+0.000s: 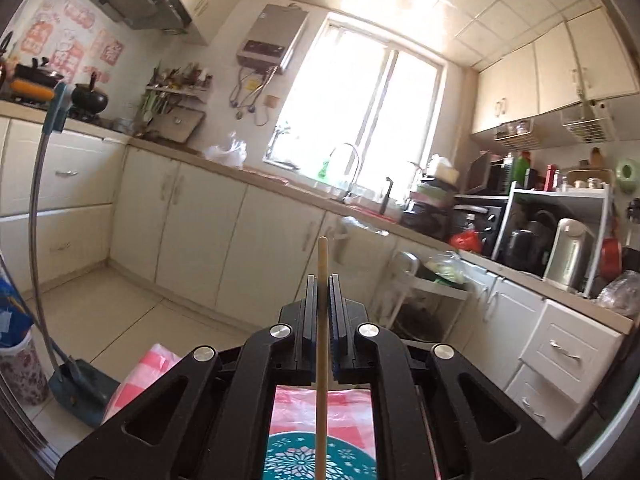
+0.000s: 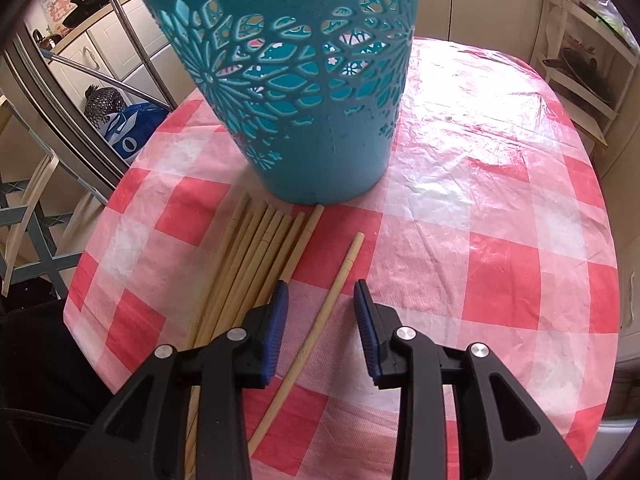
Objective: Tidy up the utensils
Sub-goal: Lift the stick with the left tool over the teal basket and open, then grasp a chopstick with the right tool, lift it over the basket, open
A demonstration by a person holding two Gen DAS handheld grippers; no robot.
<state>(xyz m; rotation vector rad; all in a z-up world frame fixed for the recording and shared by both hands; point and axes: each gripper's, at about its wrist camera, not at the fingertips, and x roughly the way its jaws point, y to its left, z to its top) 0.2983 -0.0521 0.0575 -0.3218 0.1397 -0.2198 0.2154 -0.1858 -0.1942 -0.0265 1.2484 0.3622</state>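
Observation:
My left gripper [image 1: 323, 280] is shut on a single wooden chopstick [image 1: 322, 344], held upright high above the table; the teal cut-out basket [image 1: 320, 460] shows below it. In the right wrist view the teal basket [image 2: 304, 92] stands on the red-and-white checked tablecloth [image 2: 480, 240]. Several wooden chopsticks [image 2: 256, 264] lie bundled in front of it at the left. One loose chopstick [image 2: 320, 320] lies apart, between the fingers of my right gripper [image 2: 320, 292], which is open and just above it.
The round table's edge [image 2: 92, 248] curves close on the left, with a chair [image 2: 28, 208] and a blue bag [image 2: 128, 132] beyond. Kitchen cabinets [image 1: 200, 220], a sink and a window [image 1: 360, 120] fill the left wrist view. A dustpan [image 1: 80, 392] stands on the floor.

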